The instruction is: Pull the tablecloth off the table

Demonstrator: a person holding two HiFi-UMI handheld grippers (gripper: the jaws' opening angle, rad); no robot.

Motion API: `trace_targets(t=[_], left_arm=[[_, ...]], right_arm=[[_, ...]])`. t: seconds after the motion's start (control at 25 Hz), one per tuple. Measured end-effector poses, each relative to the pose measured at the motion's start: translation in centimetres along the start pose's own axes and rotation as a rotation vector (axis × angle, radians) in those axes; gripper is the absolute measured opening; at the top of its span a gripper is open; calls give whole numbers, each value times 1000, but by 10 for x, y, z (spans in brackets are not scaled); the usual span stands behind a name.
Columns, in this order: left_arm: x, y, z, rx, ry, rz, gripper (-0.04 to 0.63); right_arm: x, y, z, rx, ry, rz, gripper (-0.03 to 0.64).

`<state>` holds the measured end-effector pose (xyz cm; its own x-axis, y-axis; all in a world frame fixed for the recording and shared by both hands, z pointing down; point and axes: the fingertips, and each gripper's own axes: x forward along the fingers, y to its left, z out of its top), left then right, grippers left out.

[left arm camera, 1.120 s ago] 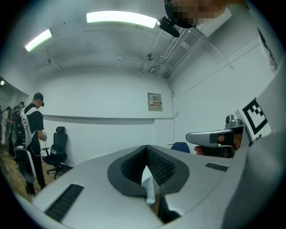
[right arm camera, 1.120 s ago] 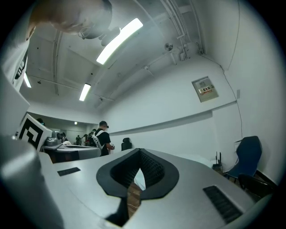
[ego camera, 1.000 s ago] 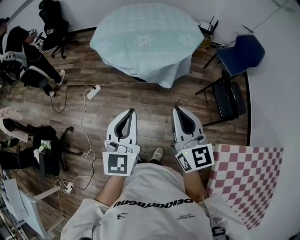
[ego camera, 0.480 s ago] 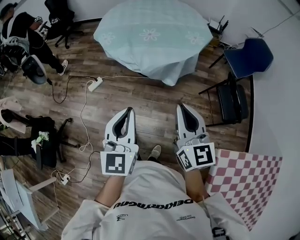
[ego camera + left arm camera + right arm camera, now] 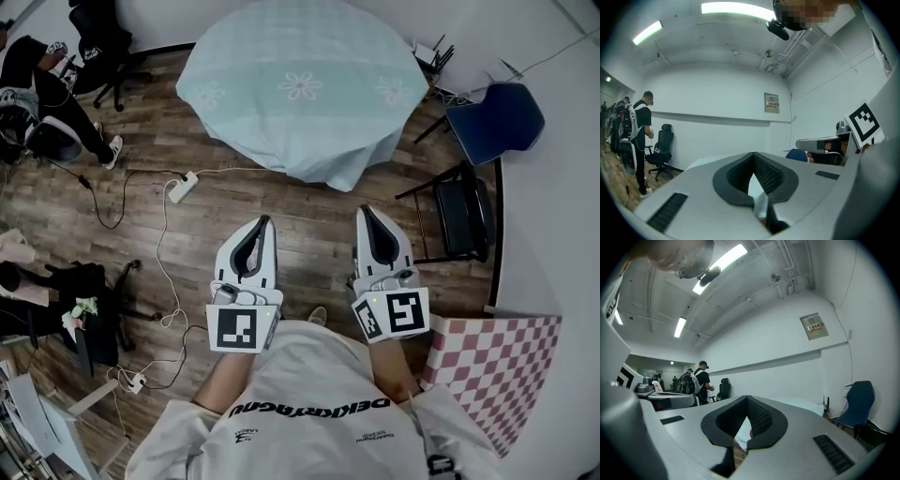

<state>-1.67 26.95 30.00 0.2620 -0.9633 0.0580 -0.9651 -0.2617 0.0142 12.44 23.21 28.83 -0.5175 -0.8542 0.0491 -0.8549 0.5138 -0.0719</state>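
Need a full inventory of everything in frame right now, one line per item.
tablecloth: one, pale green with flower prints, covering the table, top centre
blue chair: one, blue, right of the table
black chair: one, black, by the right wall
office chair: one, black, top left
power strips: two, white, on the wood floor at left, second one lower down
checkered cloth: one, pink and white, bottom right
bystander: one, dark top, near the office chair
left hand-held gripper: one, white, shut, empty, short of the table
right hand-held gripper: one, white, shut, empty, short of the table
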Motion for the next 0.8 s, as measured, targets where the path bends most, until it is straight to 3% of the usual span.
trace_targets(t=[0.12, 0.48, 0.8], left_arm=[[32, 34, 6, 6, -25, -10, 15], [119, 119, 33, -25, 8, -126, 15], [179, 163, 33, -18, 11, -242, 15]], right_arm=[[40, 0, 6, 3, 0, -30, 37], [149, 7, 33, -8, -4, -137, 36], [213, 5, 31, 4, 22, -220, 35]])
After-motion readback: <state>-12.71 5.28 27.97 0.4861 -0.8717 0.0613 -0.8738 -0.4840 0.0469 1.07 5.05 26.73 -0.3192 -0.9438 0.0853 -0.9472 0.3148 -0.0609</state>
